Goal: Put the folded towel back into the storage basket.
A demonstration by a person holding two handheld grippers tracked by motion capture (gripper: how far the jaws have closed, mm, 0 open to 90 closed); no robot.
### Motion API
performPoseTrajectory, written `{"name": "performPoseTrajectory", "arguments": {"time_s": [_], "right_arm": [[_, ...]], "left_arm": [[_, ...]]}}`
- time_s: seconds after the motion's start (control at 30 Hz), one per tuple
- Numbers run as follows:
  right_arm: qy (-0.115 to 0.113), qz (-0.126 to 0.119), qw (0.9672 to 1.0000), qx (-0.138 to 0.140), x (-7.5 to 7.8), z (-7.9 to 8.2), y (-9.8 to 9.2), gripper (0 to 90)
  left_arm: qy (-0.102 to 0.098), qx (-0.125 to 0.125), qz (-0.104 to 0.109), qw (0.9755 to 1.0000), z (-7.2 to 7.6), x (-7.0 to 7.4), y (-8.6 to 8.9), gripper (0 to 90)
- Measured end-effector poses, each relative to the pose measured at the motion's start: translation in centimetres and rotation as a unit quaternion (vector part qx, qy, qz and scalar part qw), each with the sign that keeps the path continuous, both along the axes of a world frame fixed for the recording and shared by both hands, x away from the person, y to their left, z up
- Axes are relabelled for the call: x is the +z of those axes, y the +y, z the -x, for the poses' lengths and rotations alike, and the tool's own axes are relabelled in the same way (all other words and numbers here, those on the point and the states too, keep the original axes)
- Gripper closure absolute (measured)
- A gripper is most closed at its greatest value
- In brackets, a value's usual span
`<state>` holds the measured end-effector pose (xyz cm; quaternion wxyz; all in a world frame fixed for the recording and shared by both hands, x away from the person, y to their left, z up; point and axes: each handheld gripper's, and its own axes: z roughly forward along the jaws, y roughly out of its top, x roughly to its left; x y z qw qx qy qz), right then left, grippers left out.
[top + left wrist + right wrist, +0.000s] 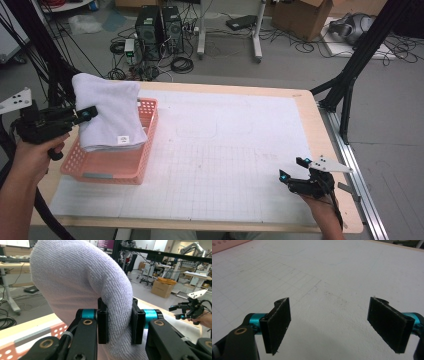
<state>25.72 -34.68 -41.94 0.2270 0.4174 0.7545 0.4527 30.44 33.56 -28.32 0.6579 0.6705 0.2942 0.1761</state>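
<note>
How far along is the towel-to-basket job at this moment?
Done: the left gripper has the folded towel pinched and lifted. In hand: it hangs over the pink basket. Left: lowering and releasing it. The right gripper rests open on the table.

Even, bright indoor light; soft shadows, slight softness throughout.

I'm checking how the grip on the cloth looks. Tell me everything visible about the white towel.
The white towel looks like soft terry cloth, folded into a thick bundle with a small label on its lower edge. It hangs draped over the near-left part of the pink basket, its lower end down inside. The left gripper is clamped on a bunched fold, both pads pressing into the fabric, which bulges above the jaws.
</note>
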Motion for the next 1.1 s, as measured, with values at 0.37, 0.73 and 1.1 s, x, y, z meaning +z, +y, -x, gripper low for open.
{"name": "performPoseTrajectory", "arguments": {"time_s": [0.37, 0.73, 1.1], "right_arm": [[-0.003, 0.01, 0.9999, -0.002, 0.1, 0.1, 0.0, 17.6], [0.002, 0.018, 0.9998, 0.0, -0.2, 0.0, 0.4, 17.5], [0.002, 0.022, 0.9998, -0.003, -0.3, 0.0, 0.4, 17.6]], "left_arm": [[0.022, 0.01, -0.007, 0.9997, -0.2, -2.0, 1.8, 73.2], [0.047, 0.019, -0.009, 0.9987, -0.5, -4.6, 3.3, 73.1], [0.065, 0.0, -0.01, 0.9978, -1.6, -6.5, 2.3, 72.9]]}}
